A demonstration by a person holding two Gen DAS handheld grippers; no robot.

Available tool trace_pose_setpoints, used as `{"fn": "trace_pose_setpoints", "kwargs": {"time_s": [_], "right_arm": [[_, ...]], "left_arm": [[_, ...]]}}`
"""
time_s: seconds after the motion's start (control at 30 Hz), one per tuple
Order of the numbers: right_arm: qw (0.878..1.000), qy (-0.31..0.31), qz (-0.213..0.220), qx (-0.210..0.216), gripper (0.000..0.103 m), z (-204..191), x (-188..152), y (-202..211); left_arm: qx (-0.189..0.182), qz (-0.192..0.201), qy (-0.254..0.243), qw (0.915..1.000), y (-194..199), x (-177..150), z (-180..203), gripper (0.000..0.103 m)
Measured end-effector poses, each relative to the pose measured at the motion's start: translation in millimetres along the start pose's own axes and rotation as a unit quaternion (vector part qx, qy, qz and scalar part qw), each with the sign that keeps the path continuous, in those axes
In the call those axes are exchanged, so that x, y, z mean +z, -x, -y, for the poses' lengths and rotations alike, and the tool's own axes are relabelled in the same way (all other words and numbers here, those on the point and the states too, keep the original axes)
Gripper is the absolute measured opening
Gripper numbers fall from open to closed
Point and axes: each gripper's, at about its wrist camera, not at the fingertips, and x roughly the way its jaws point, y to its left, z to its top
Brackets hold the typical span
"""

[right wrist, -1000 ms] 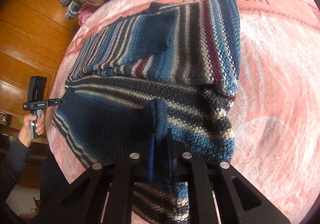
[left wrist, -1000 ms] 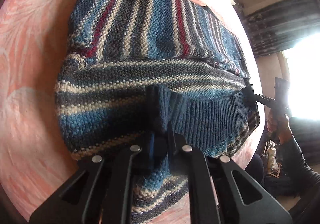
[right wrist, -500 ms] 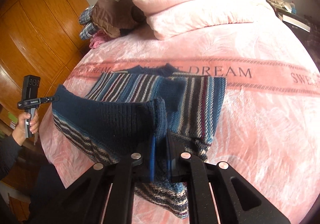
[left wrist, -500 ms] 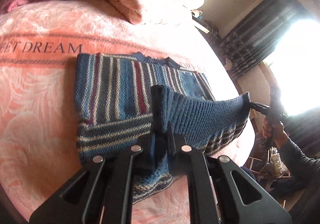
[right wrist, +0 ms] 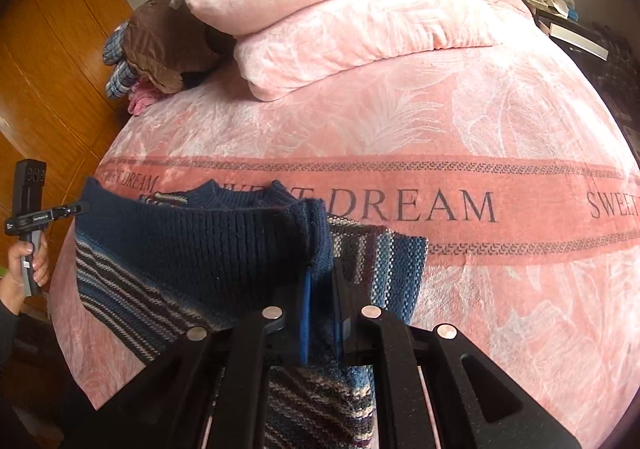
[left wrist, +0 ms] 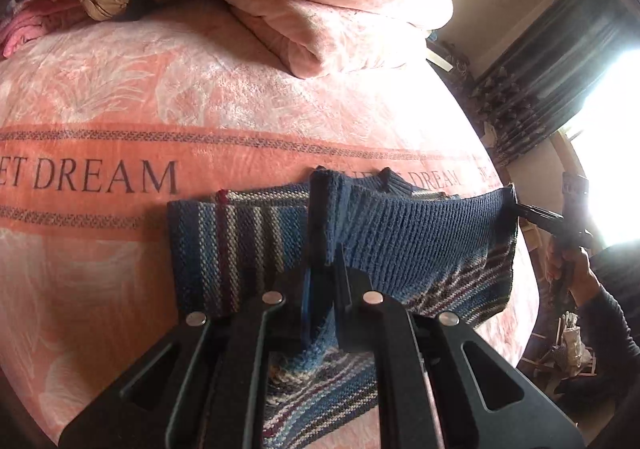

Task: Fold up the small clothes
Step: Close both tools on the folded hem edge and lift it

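Home bedroom: bed with pink blanket (right wrist: 400,121), pillows (right wrist: 340,29), wooden wardrobe (right wrist: 48,49).

Navy, blue, cream and maroon striped sweater (left wrist: 240,245), pink leaf-patterned blanket (right wrist: 400,121), black tools

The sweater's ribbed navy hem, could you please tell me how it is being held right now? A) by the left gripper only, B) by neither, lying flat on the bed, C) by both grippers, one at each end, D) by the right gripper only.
C: the left gripper and the right gripper each pinch one end of the sweater hem, stretched between them above the blanket.
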Motion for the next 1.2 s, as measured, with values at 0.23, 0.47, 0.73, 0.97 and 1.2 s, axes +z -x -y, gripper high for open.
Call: {"fn": "trace_pose_setpoints", "kwargs": {"time_s": [0.23,0.47,0.73,0.97,1.2], "right_arm": [[0.997,-0.015,-0.062,-0.04,0.008,13,9,-76],[0.997,-0.012,-0.052,-0.05,0.008,14,16,-74],[0.996,-0.021,-0.047,-0.068,0.008,20,43,-85],[0.993,-0.028,-0.063,-0.091,0.008,23,55,-112],[0.995,-0.033,-0.032,-0.085,0.008,22,70,-102]], "left_arm": [[0.048,-0.067,0.045,0.9956,-66,16,-37,0.007],[0.059,-0.061,0.051,0.9951,-72,32,-40,0.007],[0.086,-0.062,0.067,0.9921,-89,61,-44,0.007],[0.11,-0.064,0.087,0.988,-107,68,-56,0.007],[0.108,-0.039,0.088,0.9895,-101,85,-57,0.007]]}}
